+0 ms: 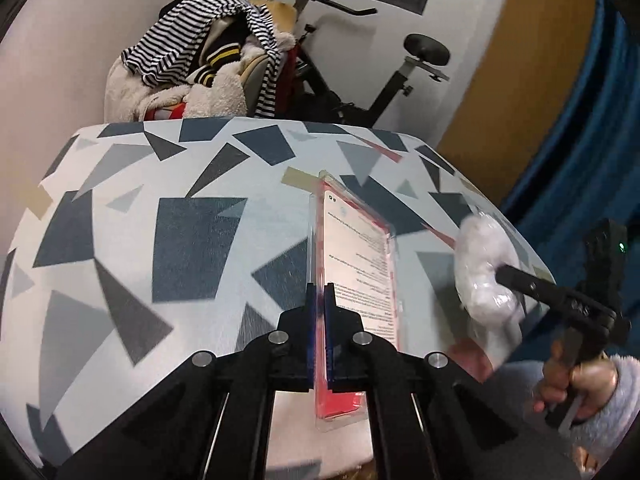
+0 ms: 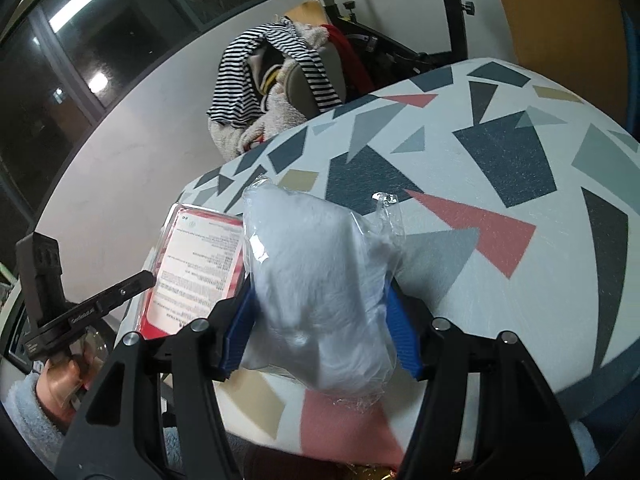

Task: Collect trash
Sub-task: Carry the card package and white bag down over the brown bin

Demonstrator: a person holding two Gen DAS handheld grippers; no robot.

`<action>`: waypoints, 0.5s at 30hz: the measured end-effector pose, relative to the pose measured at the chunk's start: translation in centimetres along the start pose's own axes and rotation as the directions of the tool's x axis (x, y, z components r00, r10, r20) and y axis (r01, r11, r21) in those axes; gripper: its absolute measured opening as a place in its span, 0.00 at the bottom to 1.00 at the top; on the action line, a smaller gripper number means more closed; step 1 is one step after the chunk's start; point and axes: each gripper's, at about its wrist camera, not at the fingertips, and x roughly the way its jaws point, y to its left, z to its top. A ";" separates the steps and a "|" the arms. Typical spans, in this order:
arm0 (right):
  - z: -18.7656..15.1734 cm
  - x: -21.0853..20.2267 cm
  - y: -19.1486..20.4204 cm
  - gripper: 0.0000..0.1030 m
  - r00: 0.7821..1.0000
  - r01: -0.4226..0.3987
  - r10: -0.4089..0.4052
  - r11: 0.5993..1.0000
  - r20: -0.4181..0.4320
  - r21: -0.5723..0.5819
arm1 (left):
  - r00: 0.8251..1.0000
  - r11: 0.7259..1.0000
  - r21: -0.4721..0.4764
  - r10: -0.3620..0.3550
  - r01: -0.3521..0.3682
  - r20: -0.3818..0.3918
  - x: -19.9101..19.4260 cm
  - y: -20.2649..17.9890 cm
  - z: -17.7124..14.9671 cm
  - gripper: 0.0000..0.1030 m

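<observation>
While the left gripper (image 1: 319,304) is clamping its jaws on the bottom edge of a flat plastic package (image 1: 356,264), that package is standing on edge between the pads, its long axis running away toward 12 o'clock above the patterned table (image 1: 192,240). Out at 3 o'clock in the left wrist view, the right gripper (image 2: 320,316) is squeezing a clear bag of white stuffing (image 2: 316,280) across its middle, jaws part spread, the bag's long axis likewise pointing toward 12 o'clock. Both items are being carried clear of the tabletop. No bin is showing in either view, so which hand is nearer the drop point cannot be judged.
</observation>
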 end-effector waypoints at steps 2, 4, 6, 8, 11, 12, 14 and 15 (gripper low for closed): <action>-0.4 -0.7 0.4 0.59 1.000 -0.007 0.007 1.000 0.004 -0.004 | 1.000 1.000 0.005 -0.001 0.001 0.002 -1.3 -0.3 -0.9 0.04; -1.1 -1.6 0.8 0.59 1.000 -0.013 0.014 1.000 0.010 -0.013 | 1.000 1.000 0.028 0.012 -0.012 0.003 -2.5 -0.9 -1.8 0.04; -1.6 -2.2 1.3 0.59 1.000 -0.016 0.016 1.000 0.012 -0.022 | 1.000 0.999 0.045 0.022 -0.022 0.001 -3.5 -1.4 -2.7 0.04; -2.1 -2.7 1.7 0.59 1.000 -0.015 0.016 0.999 0.013 -0.035 | 1.000 0.998 0.055 0.029 -0.029 -0.004 -4.2 -1.8 -3.6 0.04; -3.1 -3.8 2.5 0.59 1.000 -0.012 0.013 0.997 0.010 -0.070 | 0.999 0.996 0.077 0.037 -0.036 -0.013 -5.4 -2.5 -5.3 0.04; -3.3 -4.0 2.6 0.59 1.000 -0.012 0.013 0.997 0.011 -0.074 | 0.999 0.996 0.083 0.038 -0.037 -0.015 -5.6 -2.7 -5.8 0.04; -3.8 -4.5 3.0 0.59 1.000 -0.010 0.011 0.995 0.013 -0.094 | 0.999 0.995 0.097 0.039 -0.036 -0.024 -6.1 -3.2 -6.9 0.04; -4.1 -4.8 3.1 0.59 1.000 -0.007 0.008 0.994 0.014 -0.106 | 0.999 0.994 0.104 0.038 -0.035 -0.030 -6.3 -3.5 -7.5 0.04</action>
